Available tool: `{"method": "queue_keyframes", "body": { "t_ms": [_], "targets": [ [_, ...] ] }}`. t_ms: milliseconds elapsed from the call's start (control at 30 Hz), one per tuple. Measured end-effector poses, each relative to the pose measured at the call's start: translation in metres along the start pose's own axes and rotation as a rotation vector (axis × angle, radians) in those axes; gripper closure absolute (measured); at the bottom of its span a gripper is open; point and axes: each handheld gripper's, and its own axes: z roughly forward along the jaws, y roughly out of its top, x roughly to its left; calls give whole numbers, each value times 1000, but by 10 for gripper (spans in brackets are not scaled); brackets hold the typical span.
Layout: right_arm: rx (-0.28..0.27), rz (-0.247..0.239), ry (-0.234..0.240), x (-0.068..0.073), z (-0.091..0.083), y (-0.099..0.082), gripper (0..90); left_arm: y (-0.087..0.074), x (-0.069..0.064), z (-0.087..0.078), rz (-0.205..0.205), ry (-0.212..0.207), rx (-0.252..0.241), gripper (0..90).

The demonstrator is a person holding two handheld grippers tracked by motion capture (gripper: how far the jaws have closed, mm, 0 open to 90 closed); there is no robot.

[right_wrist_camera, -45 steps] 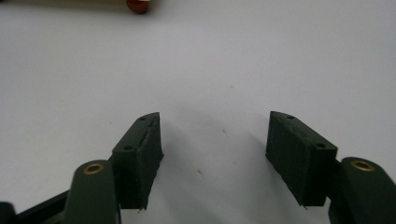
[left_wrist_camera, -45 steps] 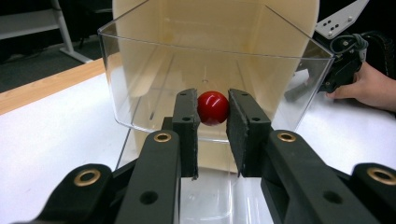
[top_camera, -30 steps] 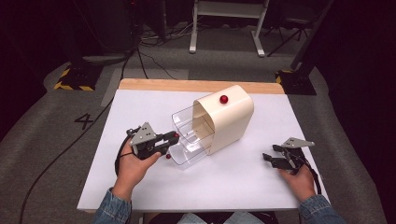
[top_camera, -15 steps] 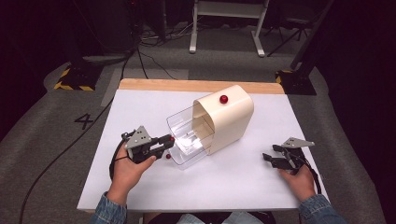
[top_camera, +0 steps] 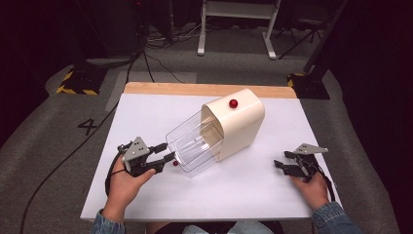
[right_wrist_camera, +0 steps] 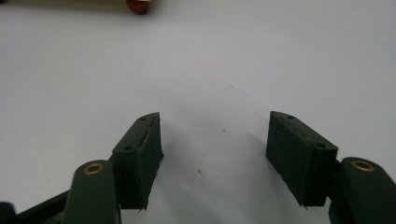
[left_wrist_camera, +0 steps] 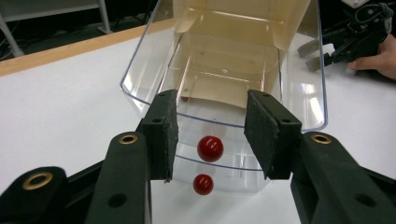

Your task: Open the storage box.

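1. Clear plastic drawer [top_camera: 195, 146] sits pulled most of the way out of the cream housing [top_camera: 241, 124], mid-table, open end facing the person's left side.
2. Left gripper [top_camera: 165, 158] is just in front of the drawer's front wall. Its jaws have just been opening and now stand apart, pads off everything; the red knob [left_wrist_camera: 210, 148] sits between them, untouched.
3. The second red spot below the knob in the left gripper view looks like its reflection or shadow; can't tell for sure.
4. Right gripper [top_camera: 282, 167] rests on the white table [top_camera: 146, 112], well apart from the housing, jaws spread, nothing in them.
5. Handling, my read: the drawer is light, stiff, thin-walled, slick, and probably cracks if squeezed hard. The knob is small, round and glossy, so it slips easily.
6. Best hold: pinch the knob square across its middle. Housing is likely light too, so it may slide when pulled or pushed.
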Motion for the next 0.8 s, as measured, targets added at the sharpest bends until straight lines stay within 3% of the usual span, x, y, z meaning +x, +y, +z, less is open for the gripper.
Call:
{"method": "queue_keyframes", "body": {
  "t_ms": [500,600,800],
  "targets": [
    [0,1,4,0,0,0,358,-11,10,-34,-49,74,9,475],
    [0,1,4,0,0,0,358,-14,15,-43,-49,86,45,430],
    [0,1,4,0,0,0,358,-33,30,-56,-63,165,168,379]
  ]
}}
